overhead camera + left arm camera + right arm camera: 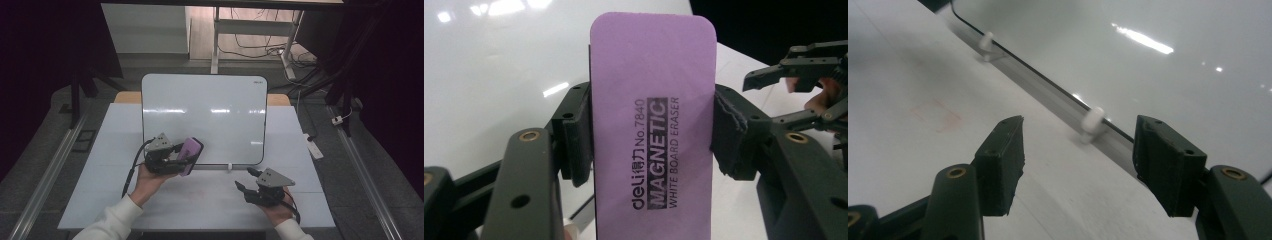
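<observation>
A purple magnetic whiteboard eraser (pixel 653 125), printed face showing, stands clamped over the clean whiteboard's (pixel 210 107) lower-left corner.

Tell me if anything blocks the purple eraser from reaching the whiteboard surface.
Nothing visible does. The left gripper holds the purple eraser at the whiteboard's lower left edge, and the board face looks bare. The right gripper sits open, off to the side.

Eraser (pixel 653 130) bottom cut off; whiteboard (pixel 202 117) logo unreadable.
</observation>
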The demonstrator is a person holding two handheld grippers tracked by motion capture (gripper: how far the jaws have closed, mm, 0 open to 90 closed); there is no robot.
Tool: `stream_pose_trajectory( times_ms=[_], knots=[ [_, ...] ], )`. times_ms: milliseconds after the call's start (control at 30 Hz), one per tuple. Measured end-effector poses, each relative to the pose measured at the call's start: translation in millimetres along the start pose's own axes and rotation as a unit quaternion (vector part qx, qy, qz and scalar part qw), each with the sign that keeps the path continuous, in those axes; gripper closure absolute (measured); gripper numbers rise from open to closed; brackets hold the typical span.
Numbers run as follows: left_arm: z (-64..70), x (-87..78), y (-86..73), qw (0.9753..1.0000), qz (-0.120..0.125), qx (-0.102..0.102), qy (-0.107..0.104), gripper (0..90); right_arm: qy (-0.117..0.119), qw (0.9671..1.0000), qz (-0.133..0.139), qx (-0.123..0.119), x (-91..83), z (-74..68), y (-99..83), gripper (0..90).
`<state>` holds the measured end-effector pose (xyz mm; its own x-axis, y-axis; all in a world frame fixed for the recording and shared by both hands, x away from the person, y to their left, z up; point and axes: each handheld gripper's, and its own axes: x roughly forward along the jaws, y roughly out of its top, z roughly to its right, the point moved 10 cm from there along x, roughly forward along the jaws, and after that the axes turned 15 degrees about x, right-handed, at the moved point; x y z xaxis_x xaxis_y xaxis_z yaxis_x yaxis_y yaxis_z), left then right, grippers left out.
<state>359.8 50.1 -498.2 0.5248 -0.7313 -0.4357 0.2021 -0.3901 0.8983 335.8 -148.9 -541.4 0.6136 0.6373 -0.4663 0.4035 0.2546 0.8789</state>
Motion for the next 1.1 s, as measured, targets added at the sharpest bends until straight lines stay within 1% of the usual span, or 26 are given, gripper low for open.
stream_pose_trajectory(
  times_ms=[167,400,467,600,733,867,933,1000,1100],
  knots=[
    [10.4,9.5,5.1,1.0000,0.001,0.008,-0.005,40.6,0.016,0.9998,0.002,-0.010,4.8,-17.2,3.3,36.7],
    [20.8,19.4,10.3,0.9998,0.006,0.017,-0.009,40.6,0.037,0.9992,0.003,-0.014,13.3,-39.6,6.7,36.4],
    [22.3,20.5,11.0,0.9998,0.007,0.019,-0.008,40.6,0.043,0.9990,0.005,-0.011,15.9,-45.3,8.1,36.3],
    [23.4,22.5,11.5,0.9997,0.009,0.020,-0.008,40.6,0.048,0.9988,0.008,-0.002,20.7,-54.1,11.7,36.4],
    [23.6,25.4,10.8,0.9997,0.009,0.020,-0.006,40.6,0.044,0.9989,0.013,-0.003,25.2,-59.9,15.3,36.3],
    [25.5,28.8,10.7,0.9997,0.010,0.020,-0.007,40.6,0.048,0.9985,0.023,0.011,29.4,-65.6,21.3,36.4],
    [26.8,30.1,10.9,0.9997,0.010,0.023,-0.005,40.6,0.046,0.9984,0.026,0.019,31.6,-67.8,23.9,36.4],
    [27.5,31.3,10.7,0.9996,0.010,0.026,-0.004,40.6,0.047,0.9980,0.029,0.031,33.3,-69.7,25.7,36.5],
    [28.6,33.3,10.2,0.9996,0.010,0.025,-0.004,40.6,0.051,0.9970,0.031,0.050,36.0,-71.1,27.2,36.4]
  ],
)
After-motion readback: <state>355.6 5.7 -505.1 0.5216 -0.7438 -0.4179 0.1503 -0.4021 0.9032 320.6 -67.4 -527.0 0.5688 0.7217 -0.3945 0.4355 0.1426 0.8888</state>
